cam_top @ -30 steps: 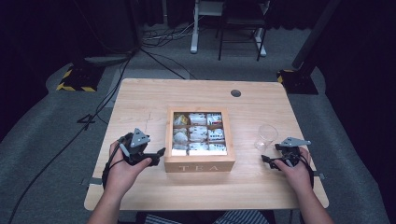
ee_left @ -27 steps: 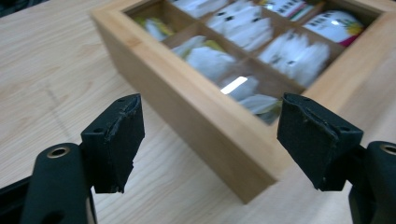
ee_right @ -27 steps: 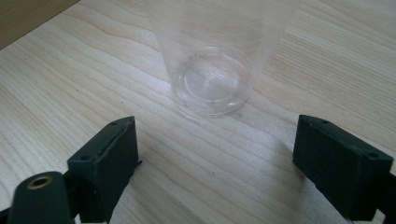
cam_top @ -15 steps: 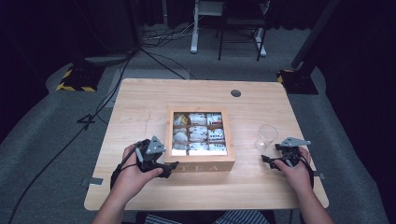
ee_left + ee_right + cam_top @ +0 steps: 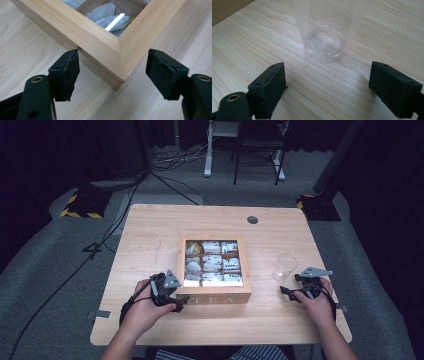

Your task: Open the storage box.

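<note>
A wooden box (image 5: 215, 296) marked TEA stands open in the middle of the table, its compartments full of tea bags (image 5: 212, 262). My left gripper (image 5: 180, 302) is at the box's front left corner. In the left gripper view that corner (image 5: 117, 50) sits between the open jaws of the left gripper (image 5: 112, 75), with neither pad touching it. A clear plastic cup (image 5: 285, 266) stands upright right of the box. My right gripper (image 5: 286, 292) rests just in front of it, open; the cup (image 5: 325, 37) is a little beyond the right gripper (image 5: 327, 90).
The light wooden table (image 5: 150, 245) has a round cable hole (image 5: 252, 219) at the back right. Beyond the table are a dark floor with cables, a white desk frame (image 5: 207, 150) and a yellow-and-black striped base (image 5: 80, 207).
My left gripper has moved right along the table to the box's front left corner, which now lies between its jaws. The right gripper and the cup have stayed put.
</note>
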`<state>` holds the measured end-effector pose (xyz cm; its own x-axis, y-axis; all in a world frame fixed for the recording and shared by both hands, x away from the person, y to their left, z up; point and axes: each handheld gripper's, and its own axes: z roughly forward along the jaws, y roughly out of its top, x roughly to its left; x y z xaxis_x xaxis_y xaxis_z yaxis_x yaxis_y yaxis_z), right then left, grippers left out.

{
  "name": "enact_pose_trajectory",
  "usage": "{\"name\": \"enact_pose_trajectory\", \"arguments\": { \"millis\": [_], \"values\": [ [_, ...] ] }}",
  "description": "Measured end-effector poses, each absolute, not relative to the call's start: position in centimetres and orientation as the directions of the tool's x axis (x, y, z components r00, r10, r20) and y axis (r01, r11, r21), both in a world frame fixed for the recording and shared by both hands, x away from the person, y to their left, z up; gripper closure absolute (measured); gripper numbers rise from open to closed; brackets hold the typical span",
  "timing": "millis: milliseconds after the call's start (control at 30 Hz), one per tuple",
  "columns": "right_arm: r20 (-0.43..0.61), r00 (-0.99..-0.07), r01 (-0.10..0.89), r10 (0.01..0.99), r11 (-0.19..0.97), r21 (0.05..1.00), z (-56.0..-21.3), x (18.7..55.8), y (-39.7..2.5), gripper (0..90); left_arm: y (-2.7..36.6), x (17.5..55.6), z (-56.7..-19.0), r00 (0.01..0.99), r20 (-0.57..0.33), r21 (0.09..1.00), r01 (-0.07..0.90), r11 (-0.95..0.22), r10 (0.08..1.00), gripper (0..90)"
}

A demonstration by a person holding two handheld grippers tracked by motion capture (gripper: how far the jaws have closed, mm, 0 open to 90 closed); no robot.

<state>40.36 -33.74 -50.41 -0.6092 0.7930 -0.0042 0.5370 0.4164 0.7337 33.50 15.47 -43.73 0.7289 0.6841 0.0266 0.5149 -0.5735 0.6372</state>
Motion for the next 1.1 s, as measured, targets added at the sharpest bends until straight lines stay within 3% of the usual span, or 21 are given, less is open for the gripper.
{"name": "enact_pose_trajectory", "arguments": {
  "millis": [167,300,700,900,1100],
  "values": [
    [-0.003,-0.609,0.537,0.793,0.415,0.735,-50.4,40.4,-33.7,14.2,15.9,33.5,-43.2,0.722,-0.031,0.606,0.564,-0.561,0.692,38.8],
    [-0.003,-0.61,0.536,0.792,0.416,0.735,-50.4,40.4,-33.7,14.2,15.9,33.4,-42.8,0.727,-0.012,0.612,0.548,-0.57,0.686,42.7],
    [-0.001,-0.612,0.536,0.791,0.416,0.735,-50.4,40.4,-33.8,14.2,15.5,33.4,-42.2,0.717,0.005,0.593,0.56,-0.579,0.697,44.4],
    [-0.001,-0.613,0.535,0.79,0.416,0.735,-50.4,40.4,-33.8,14.2,14.9,32.8,-41.4,0.722,0.112,0.585,0.507,-0.633,0.682,42.5],
    [-0.002,-0.612,0.535,0.79,0.416,0.735,-50.4,40.4,-33.8,14.2,15.2,32.7,-41.0,0.723,0.108,0.608,0.495,-0.621,0.682,42.4]
  ]
}}
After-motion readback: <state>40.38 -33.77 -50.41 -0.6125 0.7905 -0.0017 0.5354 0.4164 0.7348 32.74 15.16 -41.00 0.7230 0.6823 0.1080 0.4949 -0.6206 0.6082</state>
